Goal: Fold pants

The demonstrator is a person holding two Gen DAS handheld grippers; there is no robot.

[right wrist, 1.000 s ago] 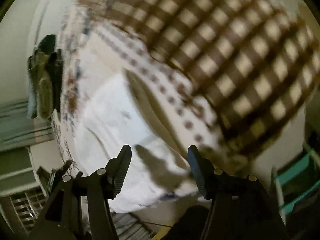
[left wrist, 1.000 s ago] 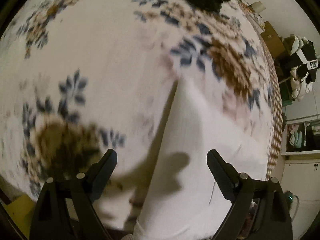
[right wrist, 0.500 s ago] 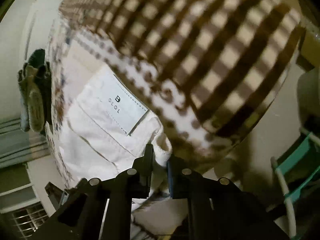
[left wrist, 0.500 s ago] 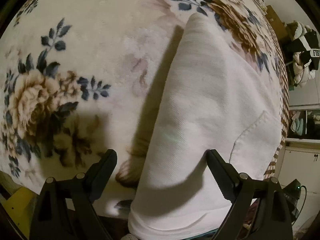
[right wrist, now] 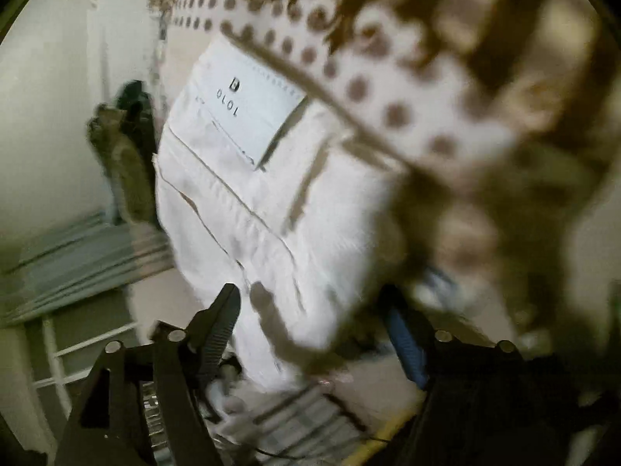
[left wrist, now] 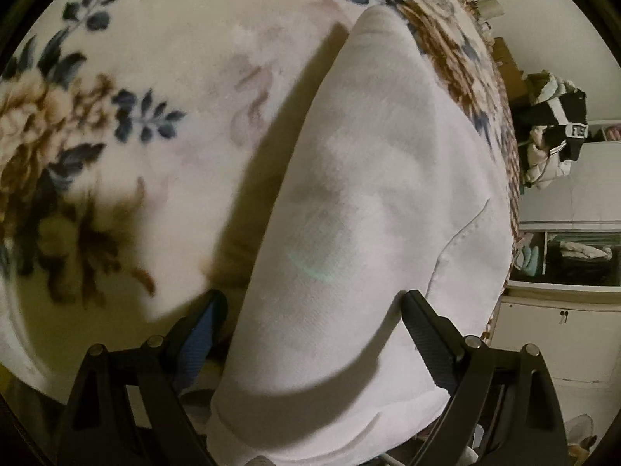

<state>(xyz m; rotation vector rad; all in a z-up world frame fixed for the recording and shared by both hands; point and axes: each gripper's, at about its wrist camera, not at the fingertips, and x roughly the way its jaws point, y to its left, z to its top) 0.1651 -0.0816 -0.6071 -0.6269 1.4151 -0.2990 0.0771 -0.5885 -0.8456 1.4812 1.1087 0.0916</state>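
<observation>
White pants (left wrist: 368,202) lie folded lengthwise on a floral blanket (left wrist: 163,62), with a pocket seam showing at the right. My left gripper (left wrist: 314,322) stands open just above their near end; one finger is off the left edge and the other is over the cloth. The right wrist view is blurred and shows the waist end of the pants (right wrist: 248,209) with a white label patch (right wrist: 248,105). There my right gripper (right wrist: 310,310) is opening, its jaws wide. The pants' edge lies between the fingers, and the pads do not press on it.
A brown checked blanket with a dotted border (right wrist: 388,89) runs along the pants. A dark pile of clothes (right wrist: 124,147) sits at the far end of the bed. Beyond the bed edge are a white cabinet (left wrist: 559,334), shelves and hanging clothes (left wrist: 555,139).
My right gripper shut on the waist corner of the pants half a second ago and has now sprung wide, letting go. Both grippers have sunk closer to the pants.
</observation>
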